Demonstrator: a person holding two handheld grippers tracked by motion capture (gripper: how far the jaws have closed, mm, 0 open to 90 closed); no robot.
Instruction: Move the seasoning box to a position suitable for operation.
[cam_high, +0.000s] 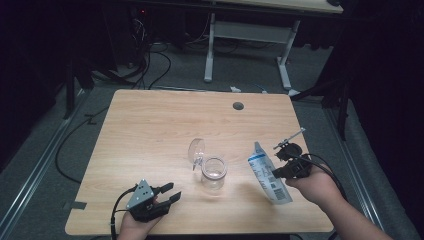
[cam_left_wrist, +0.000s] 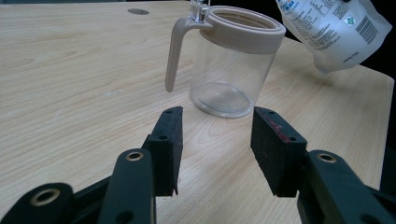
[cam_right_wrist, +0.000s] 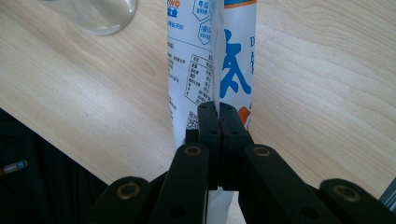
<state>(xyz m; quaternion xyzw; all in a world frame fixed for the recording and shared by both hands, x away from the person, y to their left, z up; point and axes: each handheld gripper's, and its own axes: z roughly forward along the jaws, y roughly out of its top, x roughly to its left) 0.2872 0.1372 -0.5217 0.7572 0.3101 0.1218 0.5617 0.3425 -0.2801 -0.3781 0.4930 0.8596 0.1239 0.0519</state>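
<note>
Wooden table (cam_high: 150, 125) under dim light. My right gripper (cam_right_wrist: 218, 116) is clenched on the pouch (cam_right_wrist: 210, 56), pinched edge between its jaws. My left gripper (cam_left_wrist: 215, 140) is spread, nothing gripped; the clear jar (cam_left_wrist: 233, 70) stands just ahead of its jaws.

I read little here. White pouch (cam_right_wrist: 210, 70) carries blue and orange print: large blue Chinese character beside seam, small table of fine print, QR code low near jaws, letters at top edge that look like "VC", too cropped to be sure. In left gripper view, same pouch (cam_left_wrist: 334, 32) shows barcode and dense small print, too small to read. Jar (cam_left_wrist: 233, 65) bears no lettering.
</note>
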